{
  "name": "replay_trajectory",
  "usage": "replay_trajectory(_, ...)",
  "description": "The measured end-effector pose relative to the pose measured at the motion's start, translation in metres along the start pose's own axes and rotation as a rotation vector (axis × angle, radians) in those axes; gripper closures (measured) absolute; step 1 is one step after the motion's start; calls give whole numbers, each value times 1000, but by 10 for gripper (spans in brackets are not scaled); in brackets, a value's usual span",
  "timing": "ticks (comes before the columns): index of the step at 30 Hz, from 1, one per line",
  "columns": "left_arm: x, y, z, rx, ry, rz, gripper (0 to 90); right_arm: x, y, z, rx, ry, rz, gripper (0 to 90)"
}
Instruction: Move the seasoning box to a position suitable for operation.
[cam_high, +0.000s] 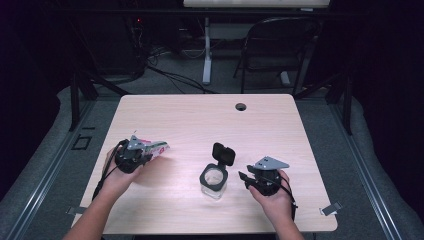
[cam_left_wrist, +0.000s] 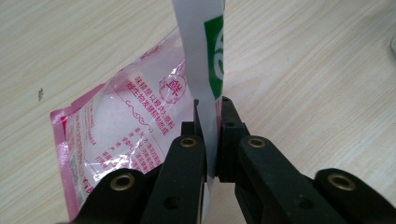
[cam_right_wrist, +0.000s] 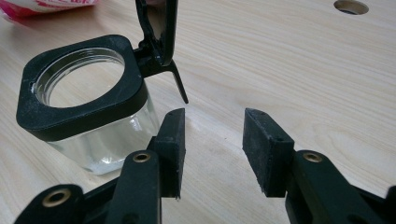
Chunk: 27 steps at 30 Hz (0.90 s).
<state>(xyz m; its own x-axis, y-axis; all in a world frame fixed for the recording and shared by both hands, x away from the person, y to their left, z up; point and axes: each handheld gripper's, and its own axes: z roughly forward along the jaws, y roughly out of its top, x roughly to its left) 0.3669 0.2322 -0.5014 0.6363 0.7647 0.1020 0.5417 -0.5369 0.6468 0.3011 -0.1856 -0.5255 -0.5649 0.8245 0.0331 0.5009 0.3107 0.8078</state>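
My left gripper (cam_left_wrist: 211, 133) is clamped on the white-and-green top edge of the pink sachet (cam_left_wrist: 126, 140), which hangs over the table (cam_high: 180, 115) near its left edge; my right gripper (cam_right_wrist: 212, 140) has its jaws apart with nothing between them, near the front edge, just beside the glass jar (cam_high: 214, 181); the jar's black hinged lid (cam_high: 223, 153) stands open.
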Motion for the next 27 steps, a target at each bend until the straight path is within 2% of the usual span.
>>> replay_trajectory(20, 31, 14, -41, -31, 92, -6, 900, 0, 0, 0, -4, 1, 4, 589)
replay_trajectory(27, 41, 27, -63, -45, 129, 9, 900, 0, 0, 0, -5, 1, 6, 586)
